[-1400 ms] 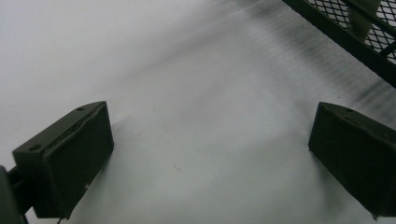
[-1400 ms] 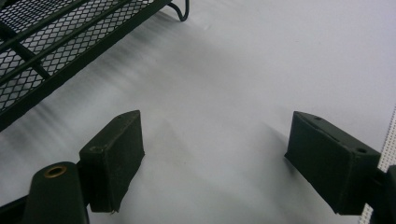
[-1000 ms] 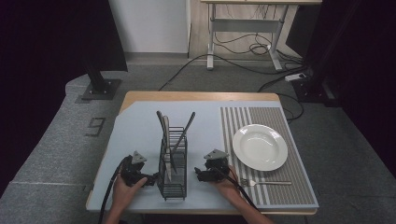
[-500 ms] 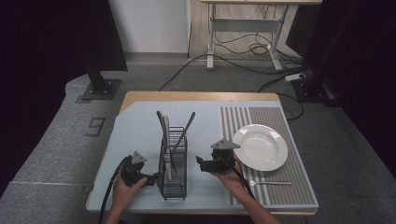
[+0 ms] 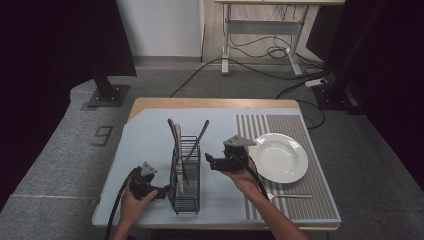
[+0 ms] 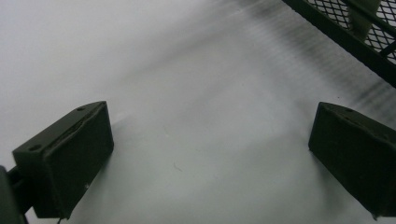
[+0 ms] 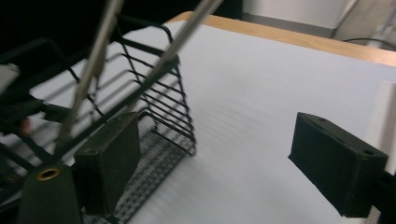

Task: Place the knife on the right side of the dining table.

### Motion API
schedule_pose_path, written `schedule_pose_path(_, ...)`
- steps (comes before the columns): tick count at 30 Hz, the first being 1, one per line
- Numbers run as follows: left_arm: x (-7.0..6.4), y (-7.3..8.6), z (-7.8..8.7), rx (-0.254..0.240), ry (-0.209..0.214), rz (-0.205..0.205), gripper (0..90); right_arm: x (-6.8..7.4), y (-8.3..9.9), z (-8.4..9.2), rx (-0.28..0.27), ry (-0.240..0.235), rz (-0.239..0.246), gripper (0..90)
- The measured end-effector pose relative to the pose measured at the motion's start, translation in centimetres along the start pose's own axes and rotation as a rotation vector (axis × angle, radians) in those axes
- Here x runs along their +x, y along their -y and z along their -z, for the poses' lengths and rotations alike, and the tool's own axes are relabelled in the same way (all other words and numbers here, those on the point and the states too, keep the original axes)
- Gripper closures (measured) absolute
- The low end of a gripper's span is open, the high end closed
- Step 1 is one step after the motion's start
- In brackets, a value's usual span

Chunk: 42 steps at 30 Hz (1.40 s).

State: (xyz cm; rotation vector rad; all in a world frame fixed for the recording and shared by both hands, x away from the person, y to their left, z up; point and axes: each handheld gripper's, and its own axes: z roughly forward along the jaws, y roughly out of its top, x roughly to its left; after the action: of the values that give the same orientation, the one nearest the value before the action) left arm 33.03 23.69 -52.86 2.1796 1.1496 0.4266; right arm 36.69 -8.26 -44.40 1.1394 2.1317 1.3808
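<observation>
A: Rising since a second ago, the right gripper (image 5: 209, 161) now hangs at three o'clock of the wire rack (image 5: 184, 175), jaws spread, empty

B: Probably going for a utensil handle (image 5: 195, 141); left gripper (image 5: 164, 191) waits released at nine o'clock

Black wire cutlery rack (image 5: 184, 175), upright on the pale blue mat near the bench's front edge, mesh floor, open top. Several utensils (image 5: 179, 150) inside, handles leaning out at angles; two metal stems (image 7: 140, 60) crossing over the rim in the right gripper view.
</observation>
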Motion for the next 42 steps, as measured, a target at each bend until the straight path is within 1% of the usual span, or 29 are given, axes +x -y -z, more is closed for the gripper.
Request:
schedule_pose_path(1,0.0,0.0,0.0,0.000,-0.001,0.000,0.0,0.0,-0.3,-0.1,0.002,-0.017,-0.008,16.5)
schedule_pose_path(3,0.0,0.0,0.0,0.000,-0.001,0.000,0.0,0.1,-0.9,-0.2,-0.009,-0.019,-0.001,18.4)
schedule_pose_path(5,0.0,0.0,0.0,0.001,0.000,-0.001,0.0,0.1,-1.3,-0.4,-0.017,-0.033,-0.001,20.7)
schedule_pose_path(9,0.0,0.0,0.0,0.001,-0.001,-0.002,0.0,0.2,-1.9,-0.8,-0.026,-0.039,0.020,23.3)
schedule_pose_path(13,0.0,0.0,0.0,0.002,0.000,-0.003,0.0,0.2,-2.4,-1.1,-0.040,-0.048,0.017,26.2)
schedule_pose_path(15,0.0,0.0,0.0,0.001,0.000,-0.002,0.0,-0.1,-2.9,-1.5,-0.047,-0.070,-0.006,27.8)
schedule_pose_path(17,0.0,0.0,0.0,0.002,-0.001,-0.002,0.0,-0.2,-3.1,-1.6,-0.050,-0.079,-0.014,28.1)
schedule_pose_path(19,0.0,0.0,0.0,0.001,-0.001,-0.002,0.0,-0.4,-4.0,-2.0,-0.070,-0.079,-0.025,29.3)
schedule_pose_path(24,0.0,0.0,0.0,0.000,-0.001,-0.002,0.0,-0.5,-4.8,-2.8,-0.079,-0.070,-0.033,32.4)
schedule_pose_path(27,0.0,0.0,0.0,-0.002,0.000,0.001,0.0,-0.5,-5.0,-3.5,-0.073,-0.066,-0.020,37.1)
schedule_pose_path(29,0.0,0.0,0.0,-0.001,0.000,0.001,0.0,-0.3,-5.1,-3.8,-0.069,-0.049,0.003,39.8)
schedule_pose_path(30,0.0,0.0,0.0,-0.001,0.000,0.001,0.0,-0.3,-5.1,-4.0,-0.069,-0.050,0.007,41.9)
schedule_pose_path(33,0.0,0.0,0.0,-0.001,-0.001,0.001,0.0,-0.4,-5.1,-4.4,-0.067,-0.070,0.001,46.9)
schedule_pose_path(34,0.0,0.0,0.0,0.000,0.000,0.000,0.0,-0.4,-5.1,-4.4,-0.067,-0.070,0.001,46.9)
schedule_pose_path(35,0.0,0.0,0.0,0.000,0.000,0.000,0.0,-0.6,-5.1,-4.6,-0.067,-0.086,-0.012,52.3)
schedule_pose_path(36,0.0,0.0,0.0,0.000,0.000,0.000,0.0,-0.6,-5.1,-4.6,-0.065,-0.092,-0.014,54.5)
schedule_pose_path(37,0.0,0.0,0.0,0.000,0.000,0.000,0.0,-0.6,-5.1,-4.6,-0.065,-0.092,-0.014,54.5)
schedule_pose_path(38,0.0,0.0,0.0,0.000,0.000,0.000,0.0,-0.7,-5.1,-4.8,-0.065,-0.111,-0.015,60.6)
schedule_pose_path(40,0.0,0.0,0.0,0.000,0.000,0.000,0.0,-0.8,-5.1,-4.8,-0.064,-0.111,-0.016,64.4)
schedule_pose_path(42,0.0,0.0,0.0,0.000,0.000,0.000,0.0,-1.0,-5.2,-4.9,-0.066,-0.129,-0.045,66.6)
